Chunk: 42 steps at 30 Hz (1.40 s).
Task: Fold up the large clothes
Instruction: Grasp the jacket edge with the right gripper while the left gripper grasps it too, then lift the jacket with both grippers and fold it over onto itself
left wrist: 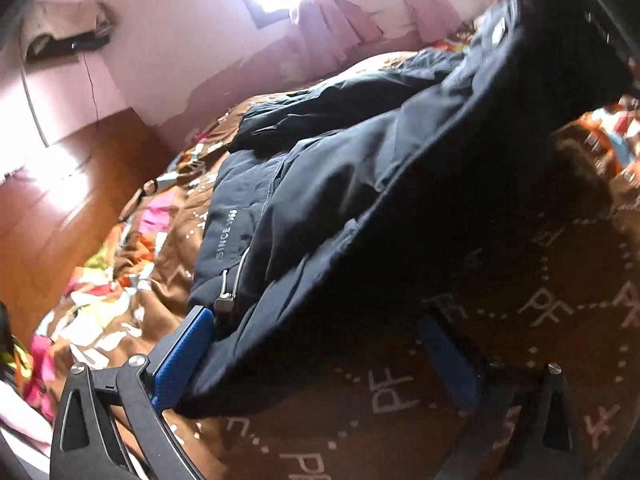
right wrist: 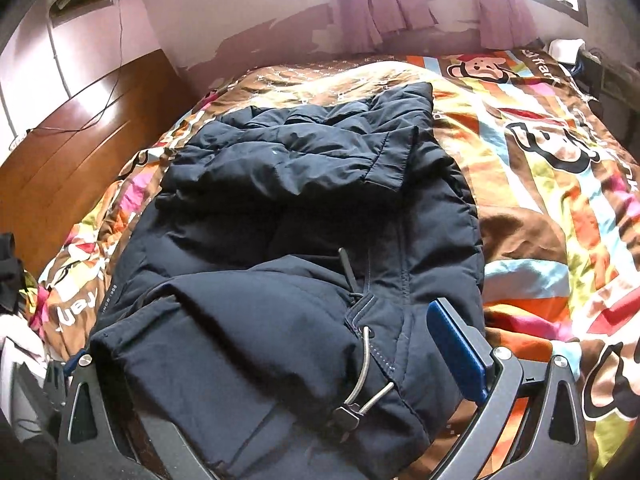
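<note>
**Operator:** Which step is in hand?

**Technician:** The fold is under way. The dark padded jacket (right wrist: 304,216) lies on the bed (right wrist: 560,184), on a patterned quilt. In the right wrist view, one sleeve (right wrist: 320,152) is laid across the upper body. The hem end, with its drawcord toggle (right wrist: 346,416), is bunched up between the fingers of the right gripper (right wrist: 260,364).

**Operator:** Jaw states?

**Technician:** The right jaws stand wide, the fabric lying between them without being pinched. The left gripper (left wrist: 316,360) also has its jaws apart; the jacket edge touches its left pad (left wrist: 182,360), while the other pad stands clear over the quilt.

**Operator:** What does the next move call for?

**Technician:** Probably closing on the hem at both corners, then carrying it toward the collar. The padding is bulky, so a shallow pinch is likely to slip.
</note>
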Each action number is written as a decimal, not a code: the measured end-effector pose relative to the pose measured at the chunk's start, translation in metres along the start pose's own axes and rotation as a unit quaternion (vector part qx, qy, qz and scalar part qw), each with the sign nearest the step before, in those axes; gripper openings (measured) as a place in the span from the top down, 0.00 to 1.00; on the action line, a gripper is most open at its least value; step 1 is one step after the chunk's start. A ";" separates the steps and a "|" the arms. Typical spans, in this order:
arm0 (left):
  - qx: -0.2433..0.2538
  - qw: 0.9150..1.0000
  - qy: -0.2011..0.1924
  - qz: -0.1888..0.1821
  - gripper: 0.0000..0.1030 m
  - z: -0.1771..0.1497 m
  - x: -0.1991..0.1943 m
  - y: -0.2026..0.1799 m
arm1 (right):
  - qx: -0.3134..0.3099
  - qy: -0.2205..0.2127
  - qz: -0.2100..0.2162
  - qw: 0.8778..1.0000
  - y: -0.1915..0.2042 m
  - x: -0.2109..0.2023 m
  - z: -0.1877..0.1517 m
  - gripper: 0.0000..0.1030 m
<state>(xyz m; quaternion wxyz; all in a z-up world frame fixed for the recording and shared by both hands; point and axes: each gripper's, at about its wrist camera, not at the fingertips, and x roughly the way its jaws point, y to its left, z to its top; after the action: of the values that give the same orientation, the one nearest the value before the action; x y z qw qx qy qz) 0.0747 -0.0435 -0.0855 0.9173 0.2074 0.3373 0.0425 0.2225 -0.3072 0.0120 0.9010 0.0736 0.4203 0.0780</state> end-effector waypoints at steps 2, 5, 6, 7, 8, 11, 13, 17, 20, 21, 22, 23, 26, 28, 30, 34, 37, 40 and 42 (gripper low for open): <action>0.006 1.000 0.007 0.022 0.00 0.002 0.006 -0.001 | -0.001 0.001 0.000 1.000 0.000 -0.001 -0.001 0.02; -0.016 0.999 0.008 0.041 0.04 0.009 0.009 0.013 | -0.006 0.002 -0.003 1.000 0.000 0.000 -0.001 0.02; -0.031 0.999 0.004 0.037 0.06 0.012 0.008 0.022 | -0.009 0.002 -0.004 1.000 0.000 0.000 -0.001 0.02; -0.040 0.999 0.000 0.033 0.06 0.015 0.007 0.028 | -0.010 0.002 -0.005 1.000 0.000 -0.001 -0.002 0.02; -0.046 0.998 -0.005 0.032 0.07 0.017 0.005 0.033 | -0.011 0.001 -0.007 1.000 -0.001 -0.003 -0.003 0.02; -0.032 0.998 -0.028 0.040 0.11 0.027 -0.001 0.040 | -0.012 -0.006 -0.013 1.000 -0.002 -0.007 -0.003 0.02; -0.012 0.997 -0.048 0.055 0.11 0.035 -0.006 0.040 | -0.008 -0.014 -0.018 1.000 -0.004 -0.011 -0.002 0.02; 0.001 0.995 -0.077 0.065 0.12 0.052 -0.015 0.045 | -0.015 -0.037 -0.038 0.998 -0.006 -0.022 -0.003 0.02; 0.004 0.994 -0.091 0.062 0.21 0.064 -0.021 0.048 | -0.033 -0.062 -0.066 0.995 -0.003 -0.029 -0.007 0.02; 0.007 0.994 -0.095 0.061 0.25 0.068 -0.022 0.048 | -0.042 -0.072 -0.077 0.994 0.000 -0.032 -0.009 0.02; 0.011 0.993 -0.098 0.061 0.28 0.071 -0.023 0.048 | -0.056 -0.086 -0.092 0.990 0.004 -0.036 -0.013 0.03; 0.014 0.993 -0.101 0.062 0.32 0.073 -0.024 0.047 | -0.069 -0.097 -0.099 0.988 0.007 -0.040 -0.015 0.06; 0.027 0.990 -0.114 0.079 0.39 0.078 -0.026 0.044 | -0.113 -0.112 -0.107 0.981 0.022 -0.046 -0.022 0.41; 0.038 0.987 -0.123 0.091 0.46 0.079 -0.030 0.040 | -0.137 -0.118 -0.120 0.976 0.032 -0.049 -0.026 0.58; 0.047 0.987 -0.122 0.090 0.62 0.081 -0.033 0.035 | -0.152 -0.123 -0.121 0.973 0.040 -0.052 -0.030 0.67; 0.052 0.991 -0.109 0.064 0.79 0.080 -0.038 0.030 | -0.148 -0.109 -0.089 0.979 0.041 -0.056 -0.038 0.83; 0.046 0.992 -0.110 0.050 0.87 0.074 -0.041 0.032 | -0.136 -0.108 -0.079 0.982 0.037 -0.062 -0.050 0.88; 0.028 0.991 -0.124 0.043 0.90 0.068 -0.054 0.037 | -0.137 -0.128 -0.072 0.980 0.038 -0.074 -0.064 0.90; 0.018 0.990 -0.128 0.048 0.91 0.068 -0.061 0.041 | -0.151 -0.141 -0.069 0.976 0.044 -0.087 -0.072 0.91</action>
<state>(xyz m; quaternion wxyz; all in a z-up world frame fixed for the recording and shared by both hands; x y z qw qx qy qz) 0.0730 -0.0432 0.0146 0.9459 0.2438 0.2072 0.0539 0.1085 -0.2771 0.0399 0.9552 -0.0827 0.2761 0.0670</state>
